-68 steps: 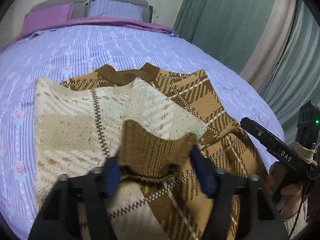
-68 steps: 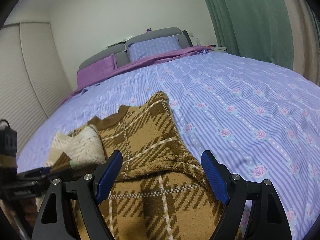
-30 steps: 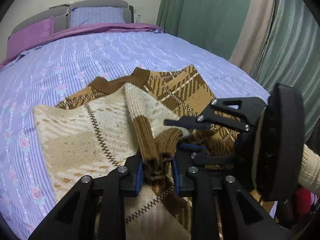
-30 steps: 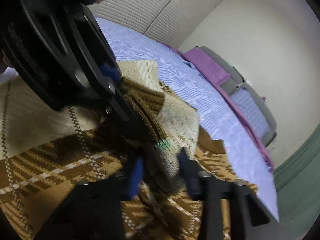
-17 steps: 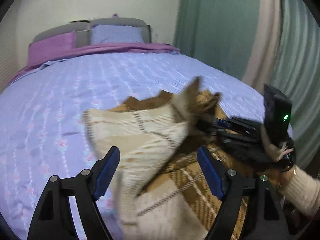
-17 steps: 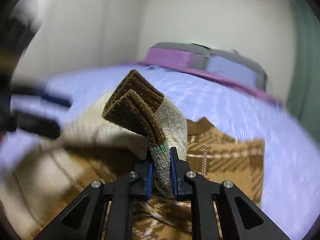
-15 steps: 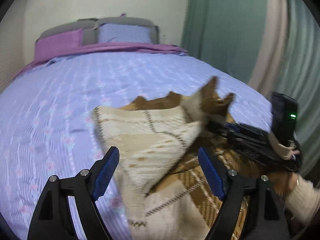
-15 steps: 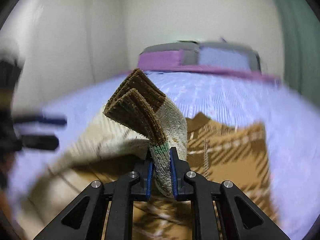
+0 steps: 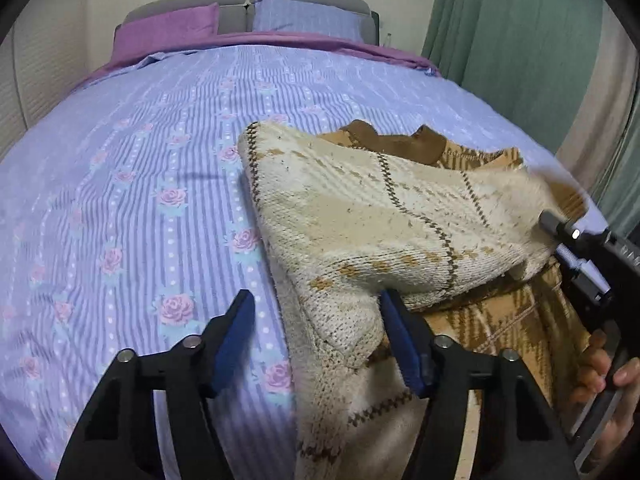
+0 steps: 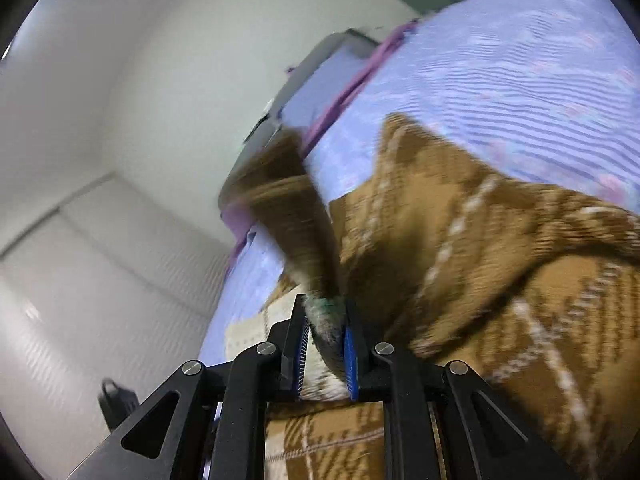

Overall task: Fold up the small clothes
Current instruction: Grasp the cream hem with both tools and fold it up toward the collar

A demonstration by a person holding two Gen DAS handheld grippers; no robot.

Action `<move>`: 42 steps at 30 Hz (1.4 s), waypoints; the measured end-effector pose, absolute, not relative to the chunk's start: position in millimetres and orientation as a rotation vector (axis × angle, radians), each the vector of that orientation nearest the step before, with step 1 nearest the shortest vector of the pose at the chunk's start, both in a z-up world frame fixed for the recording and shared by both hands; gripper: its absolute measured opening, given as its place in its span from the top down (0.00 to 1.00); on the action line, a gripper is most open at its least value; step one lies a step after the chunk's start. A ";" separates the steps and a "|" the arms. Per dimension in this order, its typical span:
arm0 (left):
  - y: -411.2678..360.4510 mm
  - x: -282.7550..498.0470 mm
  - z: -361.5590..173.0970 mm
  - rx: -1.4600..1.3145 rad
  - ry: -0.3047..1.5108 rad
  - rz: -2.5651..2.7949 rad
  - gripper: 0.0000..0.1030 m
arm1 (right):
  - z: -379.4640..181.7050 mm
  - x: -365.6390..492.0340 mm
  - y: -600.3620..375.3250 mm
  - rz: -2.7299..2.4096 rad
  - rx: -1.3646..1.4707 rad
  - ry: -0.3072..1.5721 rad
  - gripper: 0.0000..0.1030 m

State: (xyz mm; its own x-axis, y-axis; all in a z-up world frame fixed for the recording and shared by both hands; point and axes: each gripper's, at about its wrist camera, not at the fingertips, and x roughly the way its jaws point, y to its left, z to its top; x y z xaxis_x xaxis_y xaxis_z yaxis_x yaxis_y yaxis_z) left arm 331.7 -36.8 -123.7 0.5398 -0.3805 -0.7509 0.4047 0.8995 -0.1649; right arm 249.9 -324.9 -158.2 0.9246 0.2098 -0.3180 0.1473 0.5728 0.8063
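A brown plaid knit sweater [image 9: 500, 320] lies on the bed, its left side folded over with the cream inside [image 9: 372, 208] showing. My left gripper [image 9: 320, 328] is open and empty, low at the folded edge. My right gripper [image 10: 325, 336] is shut on the sleeve cuff [image 10: 288, 208] and holds it tilted above the sweater body [image 10: 500, 280]. It also shows at the right of the left wrist view [image 9: 580, 252], pulling the sleeve rightward.
The bedspread [image 9: 140, 160] is lilac with stripes and roses. Pillows [image 9: 308, 20] and a grey headboard stand at the far end. Green curtains [image 9: 520, 40] hang to the right. A white wall and wardrobe [image 10: 100, 200] show in the right wrist view.
The left gripper let go of the sleeve cuff and opened; the right gripper took it and carried it across to the right, spreading the folded sleeve over the body.
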 end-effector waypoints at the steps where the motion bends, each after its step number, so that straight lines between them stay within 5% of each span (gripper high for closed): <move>1: -34.7 331.5 -125.1 0.009 0.890 -0.478 0.45 | -160.9 254.4 -326.2 0.018 0.965 0.420 0.84; 9: -17.5 331.9 -128.9 -0.065 0.947 -0.528 0.45 | -176.3 251.7 -350.5 -0.034 1.046 0.463 0.84; 17: -10.4 341.9 -84.4 -0.069 0.843 -0.521 0.36 | -104.8 248.0 -317.4 -0.047 0.463 0.517 0.76; 25: -65.5 374.8 -101.1 -0.054 0.843 -0.506 0.36 | -81.8 221.5 -320.7 -0.148 0.426 0.405 0.69; 30: -49.8 387.2 -123.1 -0.034 0.887 -0.393 0.59 | -81.2 253.0 -308.6 -0.096 0.347 0.419 0.69; 33: -37.4 387.4 -123.3 0.018 0.873 -0.273 0.37 | -83.0 268.8 -297.5 -0.043 0.325 0.420 0.69; 42: -38.0 385.6 -121.0 -0.026 0.898 -0.347 0.40 | -91.1 286.6 -283.6 -0.002 0.292 0.438 0.69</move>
